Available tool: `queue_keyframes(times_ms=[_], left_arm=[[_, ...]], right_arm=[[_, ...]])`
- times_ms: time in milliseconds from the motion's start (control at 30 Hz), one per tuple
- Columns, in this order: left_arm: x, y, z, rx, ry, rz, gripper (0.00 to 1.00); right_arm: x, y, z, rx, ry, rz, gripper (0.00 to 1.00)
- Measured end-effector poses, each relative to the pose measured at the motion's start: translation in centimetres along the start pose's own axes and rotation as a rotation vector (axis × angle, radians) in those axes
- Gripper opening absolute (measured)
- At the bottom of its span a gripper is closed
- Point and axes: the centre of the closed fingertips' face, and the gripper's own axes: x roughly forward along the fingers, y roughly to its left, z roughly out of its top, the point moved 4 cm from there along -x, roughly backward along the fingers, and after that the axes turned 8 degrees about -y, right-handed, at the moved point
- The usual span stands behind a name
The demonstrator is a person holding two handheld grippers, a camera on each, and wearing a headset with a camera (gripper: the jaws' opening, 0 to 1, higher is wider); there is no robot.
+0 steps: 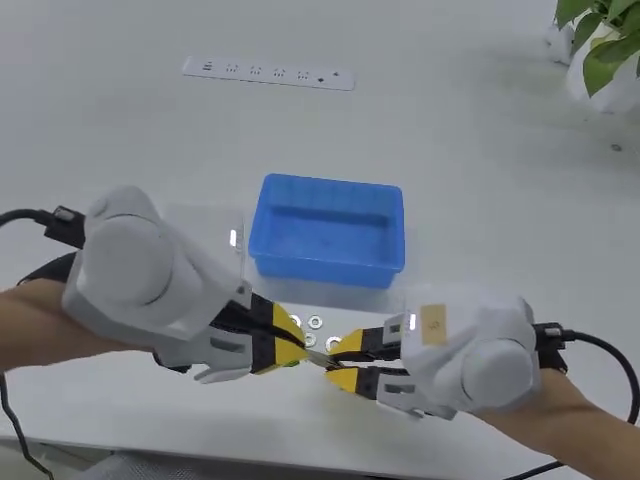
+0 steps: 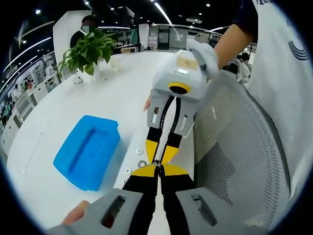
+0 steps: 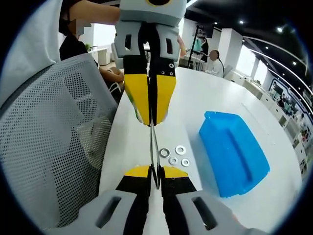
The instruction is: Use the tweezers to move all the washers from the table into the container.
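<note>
Four washers (image 3: 173,160) lie on the counter (image 3: 205,98) just near the container (image 3: 234,152), and the left gripper (image 3: 150,120) and right gripper (image 3: 155,175) are both closed on the tweezers (image 3: 153,147) between them, so an uneven pull may let this thin tool slip out.

Container (image 1: 326,232): was bright blue, plain.
Washers (image 3: 173,160): were silver.
Tweezers (image 3: 152,147): were silver metal.
Table (image 1: 450,130): was white.
Left gripper (image 1: 293,352) and right gripper (image 1: 338,365): had pale grey shells, black-and-yellow jaws.
Chair (image 3: 54,127): had grey mesh.
Plant (image 1: 600,40): was green.
</note>
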Motion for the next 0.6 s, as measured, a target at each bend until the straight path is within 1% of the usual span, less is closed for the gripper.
queue_keyframes(times_ms=[167,300,433,533,600], left_arm=[[0.4,0.2,0.6,0.002,-0.014,-0.004,0.05],[0.6,0.2,0.8,0.014,-0.017,-0.011,0.05],[1.0,0.0,1.3,0.019,-0.032,-0.020,0.05],[1.4,-0.1,1.7,0.015,-0.047,-0.028,0.06],[1.7,-0.3,2.1,0.008,-0.060,-0.034,0.06]], right_arm=[[-0.2,-0.1,-0.1,-0.012,0.001,-0.011,0.10],[-0.3,-0.2,-0.1,-0.016,0.002,-0.003,0.10],[-0.4,-0.2,-0.1,-0.018,0.000,0.005,0.10],[-0.5,-0.2,-0.2,0.001,-0.003,0.009,0.10],[-0.5,-0.2,-0.2,0.001,-0.001,0.011,0.10]])
